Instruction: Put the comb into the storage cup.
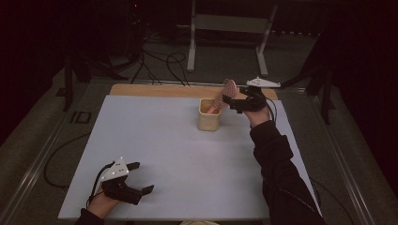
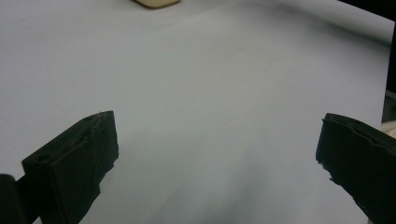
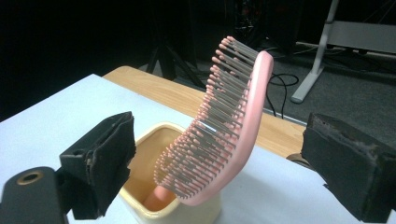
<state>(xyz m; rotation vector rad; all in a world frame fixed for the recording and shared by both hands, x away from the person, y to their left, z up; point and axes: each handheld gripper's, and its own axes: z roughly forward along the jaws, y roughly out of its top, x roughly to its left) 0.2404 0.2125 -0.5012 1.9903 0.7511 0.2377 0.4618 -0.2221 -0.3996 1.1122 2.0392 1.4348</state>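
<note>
A pink hairbrush (image 1: 228,89) stands tilted in a cream square cup (image 1: 209,115) at the back of the white table (image 1: 178,154), handle down inside and bristled head up. My right gripper (image 1: 230,105) is at the brush head, open. In the right gripper view the hairbrush (image 3: 224,126) leans between the two wide-apart jaws of my right gripper (image 3: 217,144) above the cup (image 3: 149,135), and neither jaw touches it. My left gripper (image 1: 145,176) rests open near the front left edge, with nothing between the jaws of the left gripper (image 2: 217,140). The cup's base (image 2: 156,3) shows far ahead.
A strip of bare wood (image 1: 164,90) runs along the table's back edge. Beyond it, on the floor, lie black cables (image 1: 159,63) and a grey metal frame (image 1: 225,23). Dark stand legs (image 1: 324,79) flank the table.
</note>
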